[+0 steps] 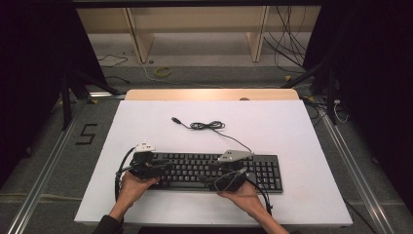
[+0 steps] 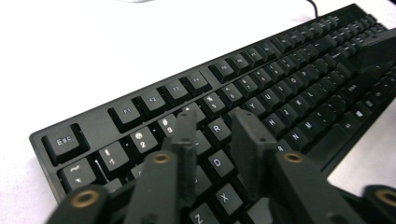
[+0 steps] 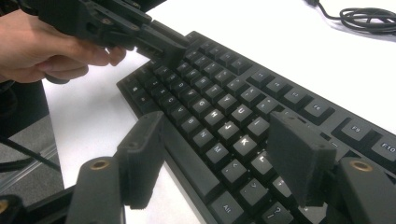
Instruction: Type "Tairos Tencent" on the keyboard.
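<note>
We work at a white counter (image 1: 292, 126) whose wide bare top gives the keyboard (image 1: 263, 168) room to lie flat, near the front edge and within easy reach of both hands. It runs left to right, keys up, so each gripper can come down on its own half. Its cable (image 1: 207, 125) trails off to the far side in a loose coil with the plug lying free, out of the way of the work.

Our left gripper (image 2: 212, 126) hovers over the left end, above the letter rows by the number keys. Its jaws stand a narrow gap apart, with nothing between them, and we judge that spacing suits poking at single keys rather than grasping.

Our right gripper (image 3: 219, 154) hangs over the middle-right letter keys, its jaws spread wide and holding nothing, tips just above the keycaps. From its view we see the left hand (image 3: 42, 46) angling its gripper down onto the far end.
</note>
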The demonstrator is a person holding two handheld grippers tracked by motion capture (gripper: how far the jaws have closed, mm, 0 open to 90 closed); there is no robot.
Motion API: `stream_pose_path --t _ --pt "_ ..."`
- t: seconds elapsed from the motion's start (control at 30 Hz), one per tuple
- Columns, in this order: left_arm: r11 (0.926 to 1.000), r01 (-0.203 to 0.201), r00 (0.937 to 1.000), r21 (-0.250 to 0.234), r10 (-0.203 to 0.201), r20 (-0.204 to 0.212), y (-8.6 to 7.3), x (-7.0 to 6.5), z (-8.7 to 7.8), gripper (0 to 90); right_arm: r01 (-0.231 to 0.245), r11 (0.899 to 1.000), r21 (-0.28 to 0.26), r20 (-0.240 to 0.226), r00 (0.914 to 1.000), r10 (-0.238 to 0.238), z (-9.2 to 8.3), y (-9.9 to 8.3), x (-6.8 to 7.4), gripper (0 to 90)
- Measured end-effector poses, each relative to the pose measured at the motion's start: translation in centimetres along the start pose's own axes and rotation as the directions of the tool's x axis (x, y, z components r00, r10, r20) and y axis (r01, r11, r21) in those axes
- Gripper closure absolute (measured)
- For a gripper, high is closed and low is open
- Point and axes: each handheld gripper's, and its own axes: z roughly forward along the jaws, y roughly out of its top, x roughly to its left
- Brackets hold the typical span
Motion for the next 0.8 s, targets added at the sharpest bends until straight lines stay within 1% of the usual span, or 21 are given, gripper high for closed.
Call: stream_pose_path --t 0.07,0.2,0.37,0.4,0.57,0.67,0.77,0.8 --pt "1.0000 0.000 0.9999 -0.002 0.000 0.013 -0.2 0.0 -0.2 64.4 0.000 1.000 0.002 -0.002 1.0000 0.000 0.1 0.0 0.0 38.8" --pt "1.0000 0.002 0.9999 -0.001 -0.002 0.014 -0.4 -0.2 -0.4 55.5 0.001 1.000 0.005 0.000 1.0000 -0.001 0.2 0.2 0.1 41.1" --pt "0.9998 0.008 0.9997 -0.019 -0.008 0.023 -0.7 -0.5 -0.9 48.0 0.007 1.000 0.012 0.004 1.0000 -0.007 0.6 0.3 0.2 47.7" --pt "0.9997 0.004 0.9997 -0.023 -0.004 0.023 -0.8 -0.5 -1.0 47.1 0.009 1.000 0.015 0.005 0.9999 -0.010 0.7 0.4 0.2 49.4" --pt "0.9982 0.023 0.9993 -0.056 -0.021 0.032 -1.2 -0.6 -1.5 42.9 0.014 0.999 0.033 0.014 0.9998 -0.014 1.4 0.5 0.4 59.1" --pt "0.9972 0.019 0.9994 -0.073 -0.017 0.029 -1.5 -0.6 -1.8 40.8 0.016 0.999 0.040 0.014 0.9998 -0.016 1.9 0.7 0.4 63.9" --pt "0.9953 0.029 0.9990 -0.093 -0.025 0.037 -1.7 -0.7 -2.1 39.4 0.022 0.999 0.045 0.014 0.9996 -0.022 2.2 0.8 0.5 68.6" --pt "0.9951 0.023 0.9992 -0.096 -0.020 0.035 -1.8 -0.8 -2.2 39.1 0.022 0.999 0.048 0.015 0.9996 -0.023 2.4 0.8 0.5 70.0"
